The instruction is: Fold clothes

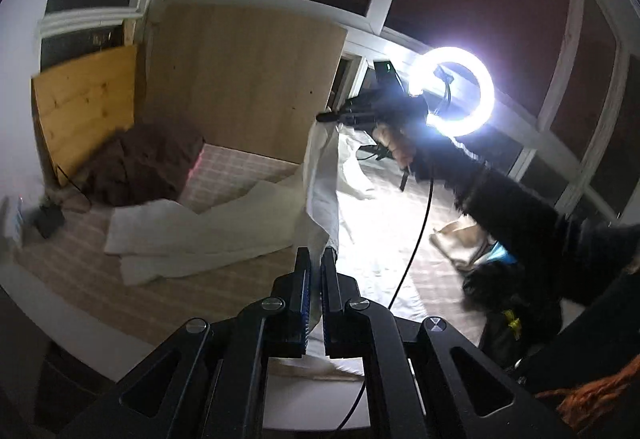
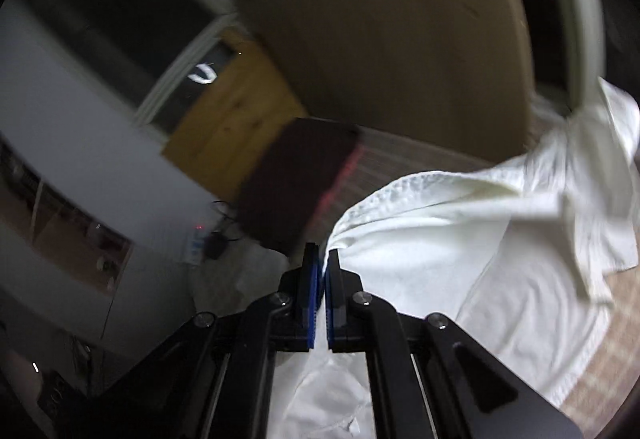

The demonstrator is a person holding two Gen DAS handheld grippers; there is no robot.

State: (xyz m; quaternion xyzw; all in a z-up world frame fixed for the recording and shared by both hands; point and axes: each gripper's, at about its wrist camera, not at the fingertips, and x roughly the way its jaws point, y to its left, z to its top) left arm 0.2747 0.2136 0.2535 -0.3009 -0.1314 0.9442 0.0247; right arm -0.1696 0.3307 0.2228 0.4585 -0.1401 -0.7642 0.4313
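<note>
A white garment hangs stretched above the bed between my two grippers. My left gripper is shut on its lower edge, and the cloth runs out from between the blue pads. Higher up, a hand in a dark sleeve holds my right gripper, shut on the garment's upper edge. In the blurred right wrist view, the right gripper pinches a bunched corner of the white garment. The rest of the cloth spreads away to the right and hangs below.
The bed has a checked sheet. On it lie folded white cloths, a brown blanket at the far left and a beige garment pile at the right. A lit ring light with a black cable stands behind. Wooden boards lean against the windows.
</note>
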